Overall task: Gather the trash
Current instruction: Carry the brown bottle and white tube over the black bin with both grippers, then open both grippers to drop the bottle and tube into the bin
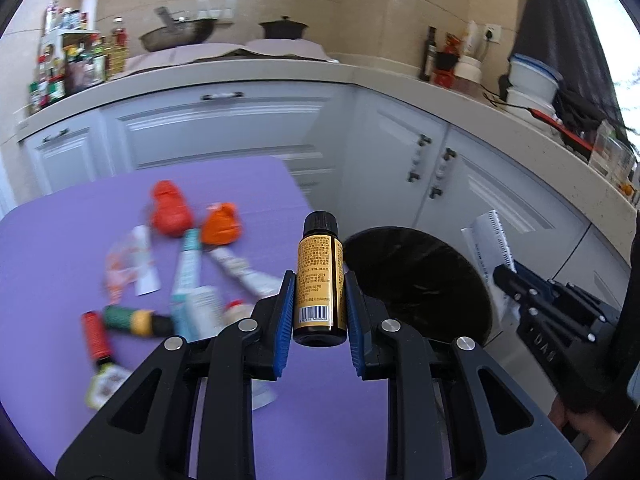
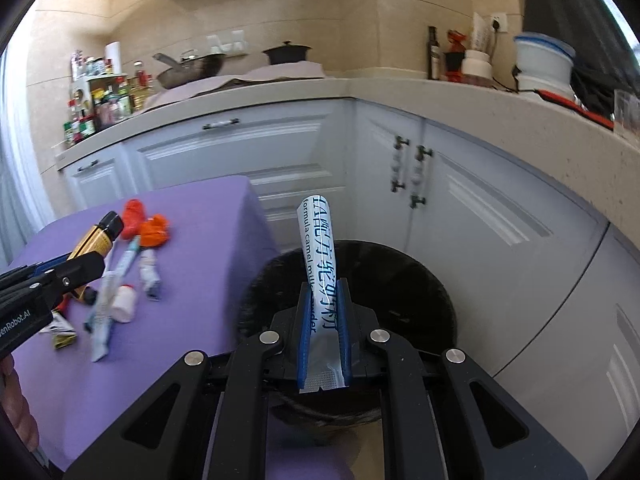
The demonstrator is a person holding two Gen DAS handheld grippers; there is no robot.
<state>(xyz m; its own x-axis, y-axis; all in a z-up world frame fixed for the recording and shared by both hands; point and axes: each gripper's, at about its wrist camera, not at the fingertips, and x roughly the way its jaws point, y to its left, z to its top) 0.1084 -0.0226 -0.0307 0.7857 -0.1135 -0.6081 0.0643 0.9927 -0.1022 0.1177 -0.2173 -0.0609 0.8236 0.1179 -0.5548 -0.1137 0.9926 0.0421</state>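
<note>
My left gripper (image 1: pixel 319 284) is shut on a small brown bottle with a yellow label and black cap (image 1: pixel 319 276), held upright above the purple table's right edge, next to the black-lined trash bin (image 1: pixel 420 276). My right gripper (image 2: pixel 323 300) is shut on a white milk-powder sachet with blue print (image 2: pixel 320 264), held over the bin (image 2: pixel 420 280). The right gripper with its sachet (image 1: pixel 490 240) also shows in the left wrist view. The left gripper's bottle (image 2: pixel 94 240) also shows in the right wrist view.
The purple table (image 1: pixel 60 248) holds several pieces of trash: orange crumpled wrappers (image 1: pixel 170 210), tubes (image 1: pixel 186 268), sachets and small bottles (image 1: pixel 96 334). White kitchen cabinets (image 1: pixel 400 128) and a cluttered counter (image 1: pixel 360 70) stand behind the bin.
</note>
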